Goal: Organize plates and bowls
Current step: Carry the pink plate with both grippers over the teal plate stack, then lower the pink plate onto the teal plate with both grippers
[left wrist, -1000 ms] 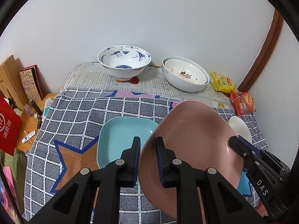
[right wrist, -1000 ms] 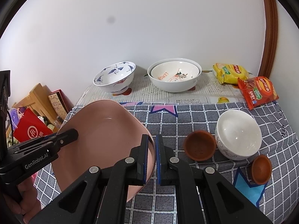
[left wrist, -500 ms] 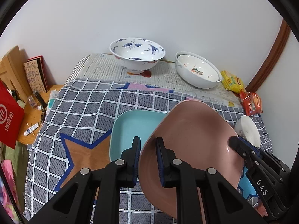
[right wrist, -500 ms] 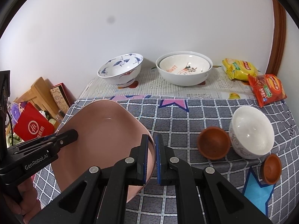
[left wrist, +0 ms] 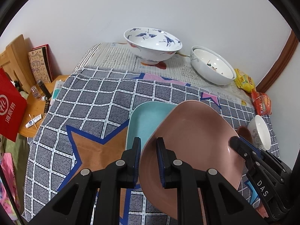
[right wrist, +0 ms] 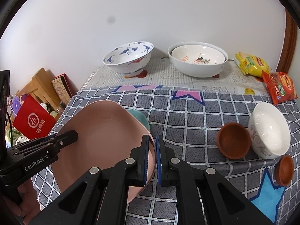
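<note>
A pink square plate [left wrist: 193, 136] hangs tilted above the checked tablecloth, held by both grippers at opposite rims. My left gripper [left wrist: 148, 142] is shut on its left rim; the same gripper shows in the right wrist view [right wrist: 71, 135]. The right gripper [right wrist: 152, 138] is shut on the plate's right rim [right wrist: 105, 136] and appears in the left wrist view [left wrist: 241, 144]. A teal square plate [left wrist: 146, 120] lies flat on the cloth, partly hidden under the pink one; only its far corner [right wrist: 139, 116] shows in the right wrist view.
At the back stand a blue-crane bowl [right wrist: 129, 56] and two nested white bowls [right wrist: 197, 60], with snack packs [right wrist: 279, 86] beside them. A small white bowl [right wrist: 270, 129] and two brown bowls [right wrist: 233, 140] sit at the right. A red bag [left wrist: 9, 108] stands beyond the table's left edge.
Both grippers have carried the pink plate down and forward. It now covers more of the teal plate, and the back bowls look nearer.
</note>
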